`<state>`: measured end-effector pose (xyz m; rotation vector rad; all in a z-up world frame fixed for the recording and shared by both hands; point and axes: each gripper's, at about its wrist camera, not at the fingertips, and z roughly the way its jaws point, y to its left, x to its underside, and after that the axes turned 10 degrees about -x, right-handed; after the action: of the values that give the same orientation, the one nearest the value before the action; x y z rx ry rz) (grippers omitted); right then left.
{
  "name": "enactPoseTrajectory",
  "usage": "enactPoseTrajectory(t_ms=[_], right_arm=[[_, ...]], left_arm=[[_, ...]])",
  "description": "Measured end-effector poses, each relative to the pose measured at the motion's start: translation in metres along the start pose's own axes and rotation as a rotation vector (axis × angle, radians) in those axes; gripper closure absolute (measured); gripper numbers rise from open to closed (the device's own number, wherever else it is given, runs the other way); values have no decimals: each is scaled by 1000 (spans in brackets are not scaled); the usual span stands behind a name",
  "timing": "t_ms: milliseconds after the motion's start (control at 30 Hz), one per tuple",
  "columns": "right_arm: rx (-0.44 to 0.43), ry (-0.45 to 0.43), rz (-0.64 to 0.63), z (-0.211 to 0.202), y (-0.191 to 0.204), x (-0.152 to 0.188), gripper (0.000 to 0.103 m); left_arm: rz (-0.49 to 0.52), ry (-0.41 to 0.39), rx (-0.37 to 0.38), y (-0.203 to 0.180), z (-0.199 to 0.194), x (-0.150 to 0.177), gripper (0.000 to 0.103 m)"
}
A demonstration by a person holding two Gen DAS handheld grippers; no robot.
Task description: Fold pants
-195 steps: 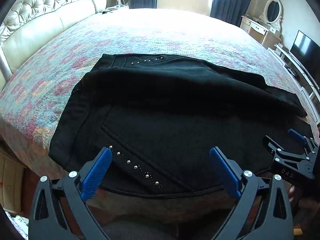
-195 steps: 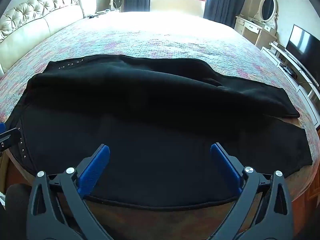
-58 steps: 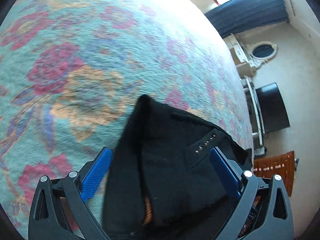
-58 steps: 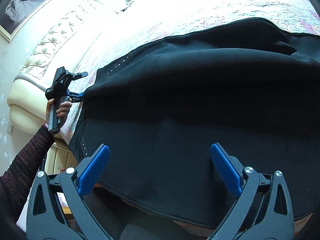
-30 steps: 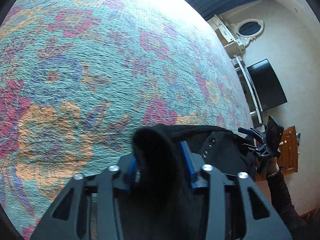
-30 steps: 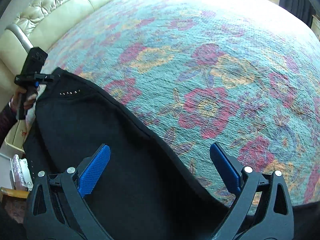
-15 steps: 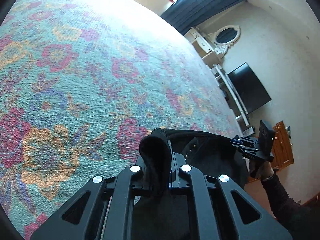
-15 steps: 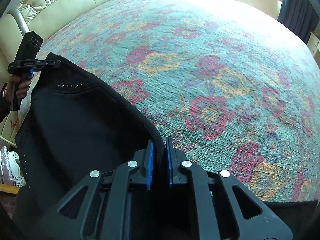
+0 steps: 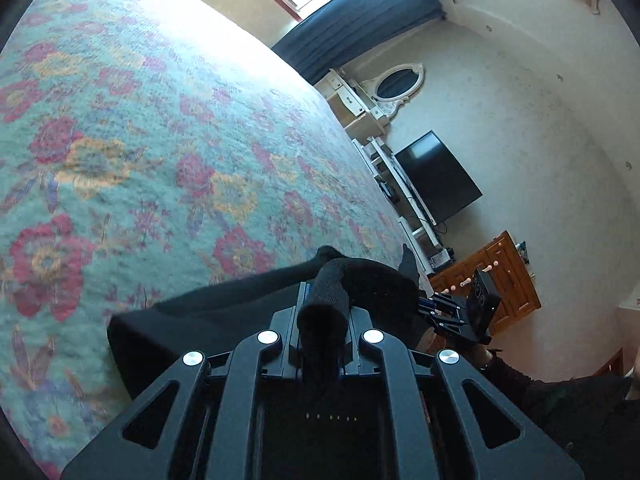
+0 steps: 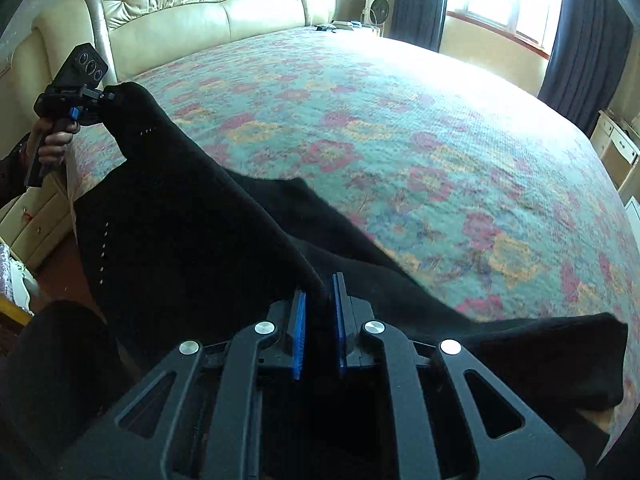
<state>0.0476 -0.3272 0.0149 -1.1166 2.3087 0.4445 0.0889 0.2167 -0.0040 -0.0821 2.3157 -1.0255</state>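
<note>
The black pants [image 10: 180, 220] lie partly on the floral bedspread [image 10: 440, 140], and their upper edge is pulled up into a taut ridge between my two grippers. In the right wrist view my right gripper [image 10: 319, 286] is shut on that edge, the blue pads [image 10: 298, 320] pressing the cloth. At the far left my left gripper [image 10: 105, 98] holds the studded waist corner in the air. In the left wrist view the left gripper [image 9: 324, 294] is shut on a rolled bunch of the pants [image 9: 224, 312], with the right gripper [image 9: 426, 306] to its right.
A cream tufted headboard [image 10: 200, 8] runs along the bed's far side. To the right stand a television [image 9: 436, 180], a white mirrored dressing table [image 9: 380, 96] and a wooden cabinet [image 9: 508, 280]. A person's hand [image 10: 52, 144] grips the left handle beside a bedside drawer unit.
The right gripper went from wide open to shut on the pants' edge. Both grippers then rose and pulled the cloth up off the bedspread. More of the room now shows.
</note>
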Motion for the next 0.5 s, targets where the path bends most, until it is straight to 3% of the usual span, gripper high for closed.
enactPoseTrajectory(t_ms=[200,300,367,433,500], right_arm=[[-43,100,-1,18,27,50,88],[-76,114,19,15,32,57,80],[-135,108,54,9,32,57,53],[-172,96,100,3,31,59,44],[-225,93,169,0,25,60,44]], left_arm=[[-144,81,-72,21,2,65,73],[-221,91,-97,32,0,90,72],[-293,47,-65,37,-9,100,72],[-344,18,-59,38,-14,105,72],[-358,-2,-84,33,-17,110,72]])
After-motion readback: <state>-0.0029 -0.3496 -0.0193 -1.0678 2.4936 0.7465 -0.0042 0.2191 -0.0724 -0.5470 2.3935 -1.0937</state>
